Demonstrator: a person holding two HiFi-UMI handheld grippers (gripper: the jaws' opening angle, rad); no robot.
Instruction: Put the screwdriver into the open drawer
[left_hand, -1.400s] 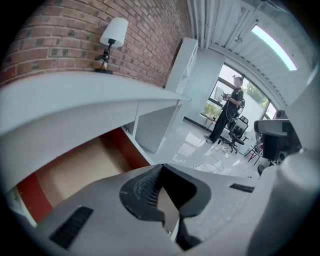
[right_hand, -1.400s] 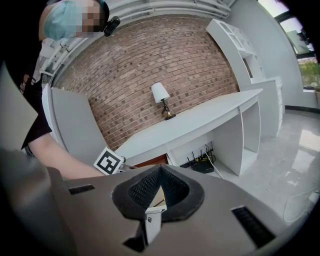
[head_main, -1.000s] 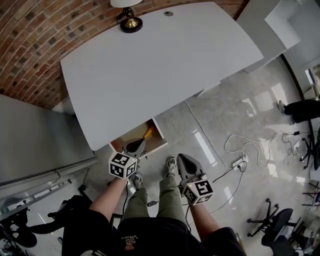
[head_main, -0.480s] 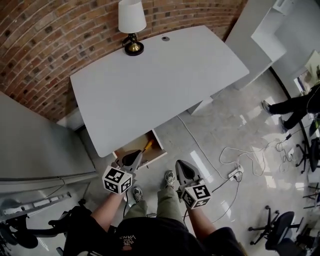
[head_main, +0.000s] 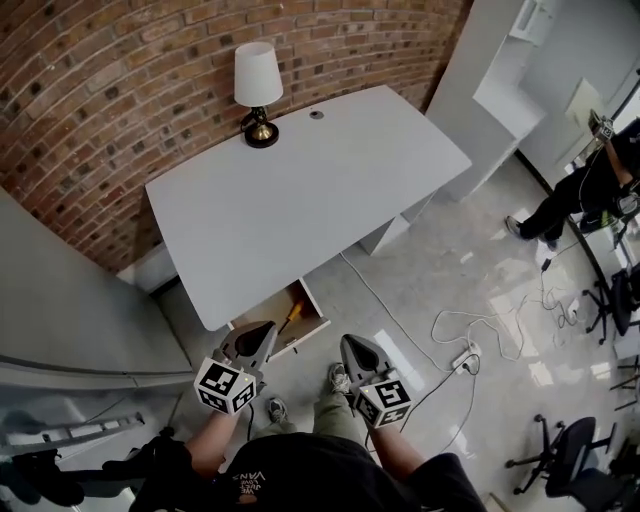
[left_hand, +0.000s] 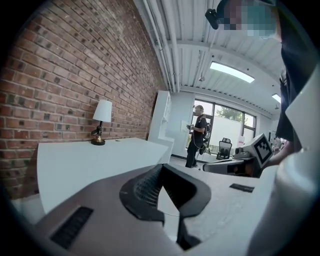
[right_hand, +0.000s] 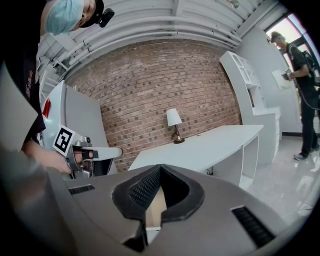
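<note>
The screwdriver (head_main: 291, 312) shows as a thin orange streak inside the open drawer (head_main: 305, 335), just under the desk (head_main: 300, 200) edge at lower centre of the head view. The placing looks done, and what is left is a clean retreat.

The left gripper (head_main: 258, 336) sits just below the drawer front, its jaws pressed together with nothing between them. The right gripper (head_main: 351, 348), further right over the floor, is likewise closed and empty.

To finish well, I would draw both grippers straight back toward the body, keeping the left one off the drawer's front edge so the drawer is not nudged. I would also check that the tool lies wholly within the walls, though its tip is too small to judge here.

Against the frame from 1 s ago:
- The camera has lifted: the lamp (head_main: 257, 90) at upper centre now shows whole where only its base was seen, and the desk sits higher and smaller.
- The left gripper's tip overlapped the drawer then; now it is just clear of it.
</note>
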